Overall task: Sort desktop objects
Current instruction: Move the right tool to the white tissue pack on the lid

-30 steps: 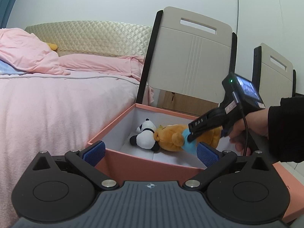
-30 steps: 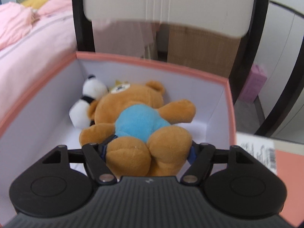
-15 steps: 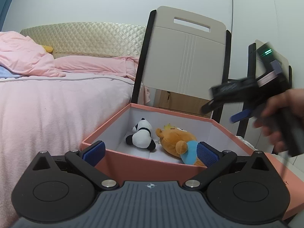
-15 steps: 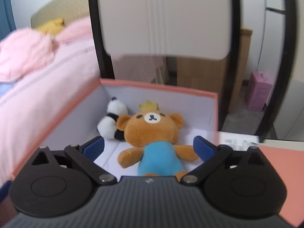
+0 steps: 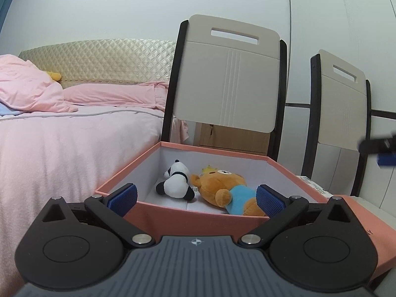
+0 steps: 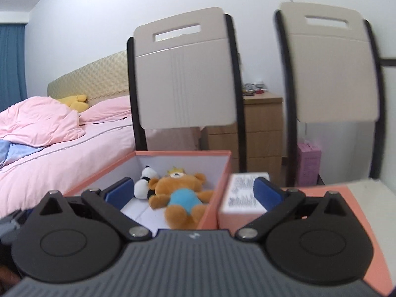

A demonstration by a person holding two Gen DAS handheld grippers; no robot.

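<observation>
right tool (image 6: 191, 194) spread wide, nothing between the blue pads, hanging short of the pink box (image 6: 215, 205). left tool (image 5: 195, 196) spread wide too, empty, close to the box's near wall, pads just over the rim. brown bear (image 6: 180, 193) in the blue shirt lying face up inside the box, head toward the far wall, touching the small panda (image 6: 144, 183) beside it near the far left corner. white labelled carton (image 6: 241, 199) just beside the box's right wall, on what looks like the pink lid (image 6: 366, 212) lying flat.

probably a drop just finished, with more things to fetch. risks from here, as a guess: a careless sweep of the left tool clipping the near wall and shoving the light box along the table; the open right finger catching the carton on a turn and knocking it off the lid; a soft toy piled high later spilling over the low rim. right view blurred, so exact clearances hard to tell.
</observation>
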